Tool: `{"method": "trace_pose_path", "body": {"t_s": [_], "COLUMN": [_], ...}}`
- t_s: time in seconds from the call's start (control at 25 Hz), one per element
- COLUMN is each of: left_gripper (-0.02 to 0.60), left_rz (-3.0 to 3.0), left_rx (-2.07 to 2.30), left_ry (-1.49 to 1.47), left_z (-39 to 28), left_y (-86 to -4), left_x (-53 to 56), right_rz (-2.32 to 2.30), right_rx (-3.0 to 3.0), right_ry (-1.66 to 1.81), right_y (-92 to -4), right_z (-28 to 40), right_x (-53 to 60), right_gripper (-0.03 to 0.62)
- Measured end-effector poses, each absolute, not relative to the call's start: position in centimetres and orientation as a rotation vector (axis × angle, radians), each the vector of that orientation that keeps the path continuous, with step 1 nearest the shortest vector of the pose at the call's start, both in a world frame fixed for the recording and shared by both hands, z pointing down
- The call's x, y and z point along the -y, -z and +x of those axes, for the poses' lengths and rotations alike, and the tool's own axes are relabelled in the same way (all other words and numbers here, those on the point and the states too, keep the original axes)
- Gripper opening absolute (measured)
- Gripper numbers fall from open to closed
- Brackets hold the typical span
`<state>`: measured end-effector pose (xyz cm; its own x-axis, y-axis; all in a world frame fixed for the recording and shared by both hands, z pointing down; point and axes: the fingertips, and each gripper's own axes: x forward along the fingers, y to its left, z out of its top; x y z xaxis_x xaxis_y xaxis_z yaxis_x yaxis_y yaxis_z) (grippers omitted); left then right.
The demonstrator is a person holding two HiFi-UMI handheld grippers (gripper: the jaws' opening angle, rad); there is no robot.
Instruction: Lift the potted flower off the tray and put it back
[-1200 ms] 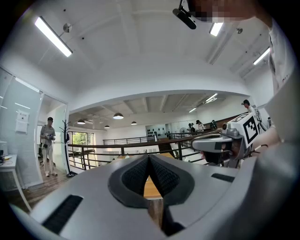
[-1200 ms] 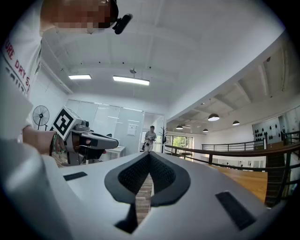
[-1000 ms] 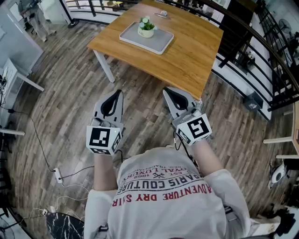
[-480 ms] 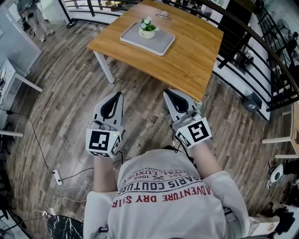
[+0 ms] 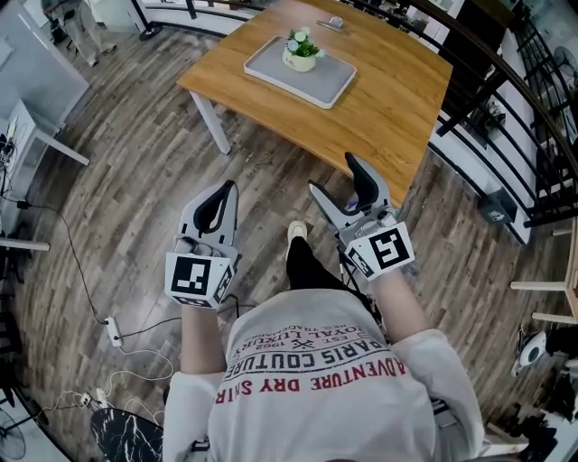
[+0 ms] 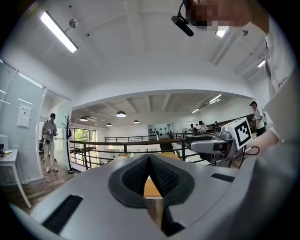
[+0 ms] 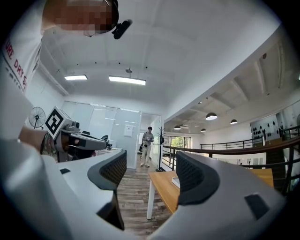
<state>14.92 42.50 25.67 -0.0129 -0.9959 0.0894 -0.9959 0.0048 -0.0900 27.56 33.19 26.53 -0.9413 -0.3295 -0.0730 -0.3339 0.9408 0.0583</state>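
The potted flower (image 5: 301, 50), green and white blooms in a small white pot, stands on a grey tray (image 5: 324, 83) on the wooden table (image 5: 379, 108). Both grippers hang level over the floor, well short of the table. My left gripper (image 5: 215, 202) is shut with nothing in it; its ribbed pads meet in the left gripper view (image 6: 149, 158). My right gripper (image 5: 336, 175) has just been opening and stands open with nothing between its jaws (image 7: 150, 172). In the right gripper view, the table's corner (image 7: 165, 186) and a sliver of the tray (image 7: 176, 182) show between them.
A small object (image 5: 335, 22) lies at the table's far edge. A black railing (image 5: 506, 99) runs behind and to the right of the table. Cables and a power strip (image 5: 112, 333) lie on the wooden floor at left, near a white desk (image 5: 41, 135). A person (image 7: 146, 146) stands far off.
The right gripper's jaws have gone from shut to open. Both grippers and the person have moved closer to the table, and a foot now shows between the grippers.
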Motion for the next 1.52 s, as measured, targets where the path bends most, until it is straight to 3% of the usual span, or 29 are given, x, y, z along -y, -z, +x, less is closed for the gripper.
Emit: {"method": "trace_pose_path", "body": {"t_s": [0.4, 0.72, 1.52], "left_gripper": [0.012, 0.012, 0.012], "left_rz": [2.141, 2.194, 2.517], "left_rx": [2.253, 2.22, 1.664], "left_ry": [-0.225, -0.206, -0.274], "left_z": [6.6, -0.7, -9.1], "left_y": [-27.5, -26.8, -31.4], "left_x": [-32.9, -20.5, 0.2], "right_rz": [-0.506, -0.572, -0.851], "right_rx": [-3.08, -3.094, -3.458], "right_ry": [-0.109, -0.108, 0.142], "right_y": [-29.0, -29.1, -39.5], "right_z": [18.4, 11.7, 3.1], "right_x": [-22.3, -10.0, 3.8], "right_gripper": [0.394, 0.411, 0.463]}}
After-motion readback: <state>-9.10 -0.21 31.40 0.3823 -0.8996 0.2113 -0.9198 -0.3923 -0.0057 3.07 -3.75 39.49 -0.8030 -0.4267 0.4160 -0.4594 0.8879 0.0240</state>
